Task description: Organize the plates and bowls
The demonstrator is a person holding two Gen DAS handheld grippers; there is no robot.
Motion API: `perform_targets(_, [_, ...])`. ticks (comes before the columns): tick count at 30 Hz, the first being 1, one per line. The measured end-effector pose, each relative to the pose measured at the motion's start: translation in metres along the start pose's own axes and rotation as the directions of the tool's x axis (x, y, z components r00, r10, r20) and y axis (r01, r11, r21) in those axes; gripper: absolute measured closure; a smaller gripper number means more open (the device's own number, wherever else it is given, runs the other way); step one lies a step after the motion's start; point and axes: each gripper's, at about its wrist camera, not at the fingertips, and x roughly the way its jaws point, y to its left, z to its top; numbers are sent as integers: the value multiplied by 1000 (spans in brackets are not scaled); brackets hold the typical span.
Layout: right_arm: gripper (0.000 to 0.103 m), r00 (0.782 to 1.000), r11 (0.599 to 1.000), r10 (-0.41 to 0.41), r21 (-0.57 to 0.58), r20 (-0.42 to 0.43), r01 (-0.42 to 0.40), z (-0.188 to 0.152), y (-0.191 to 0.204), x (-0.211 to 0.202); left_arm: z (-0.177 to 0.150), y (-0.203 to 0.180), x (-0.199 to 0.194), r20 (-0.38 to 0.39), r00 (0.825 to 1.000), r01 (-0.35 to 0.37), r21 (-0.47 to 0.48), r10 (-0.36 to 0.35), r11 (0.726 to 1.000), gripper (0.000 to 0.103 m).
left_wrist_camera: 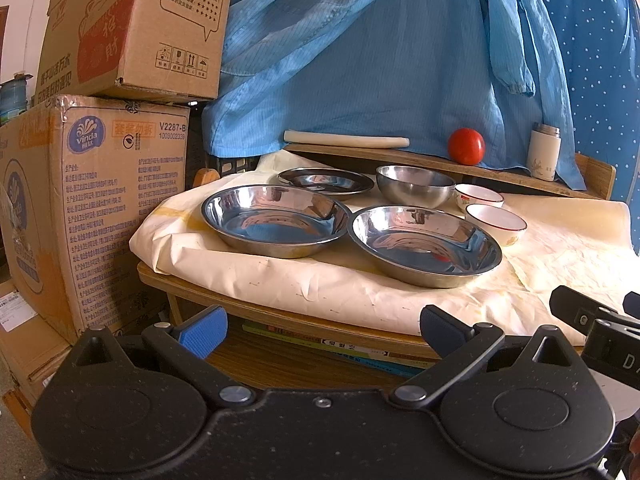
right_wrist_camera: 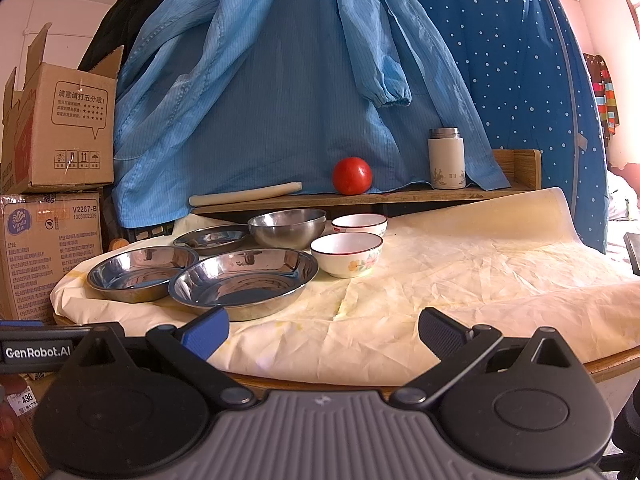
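Observation:
Three steel plates lie on the cloth-covered table: a left one [left_wrist_camera: 274,220] [right_wrist_camera: 140,274], a right one [left_wrist_camera: 424,244] [right_wrist_camera: 244,280] and a flatter one behind [left_wrist_camera: 326,180] [right_wrist_camera: 214,238]. A steel bowl [left_wrist_camera: 414,184] [right_wrist_camera: 288,226] stands at the back. Two white bowls sit beside it, the near one [left_wrist_camera: 496,222] [right_wrist_camera: 346,252] with a flower print and the far one [left_wrist_camera: 478,196] [right_wrist_camera: 360,224]. My left gripper [left_wrist_camera: 322,330] is open and empty, short of the table edge. My right gripper [right_wrist_camera: 324,330] is open and empty over the front of the cloth.
A wooden shelf [right_wrist_camera: 360,198] at the back holds a red tomato [left_wrist_camera: 466,146] [right_wrist_camera: 352,176], a white flask [right_wrist_camera: 446,158] and a pale roll [right_wrist_camera: 244,194]. Blue garments hang behind. Cardboard boxes [left_wrist_camera: 92,200] are stacked on the left. Books [left_wrist_camera: 332,344] lie under the table.

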Motion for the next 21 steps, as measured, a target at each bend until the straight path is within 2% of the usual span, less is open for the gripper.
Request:
perform_targets(6, [0, 1000, 1000, -5, 2, 1, 5, 1, -2, 2, 2, 3, 0, 28, 999, -23, -13, 23, 1000, 1])
perform_targets(12, [0, 1000, 1000, -11, -6, 5, 11, 6, -4, 11, 15, 15, 9, 103, 987, -118, -59, 124, 991, 1])
perform_targets(15, [0, 1000, 1000, -2, -31, 10, 2, 11, -3, 18, 27, 28, 20, 116, 979, -160, -87, 170, 983, 1])
perform_targets(21, [0, 999, 995, 49, -85, 20, -47, 30, 1, 42, 52, 53, 45, 105, 979, -162, -128, 176, 978, 1])
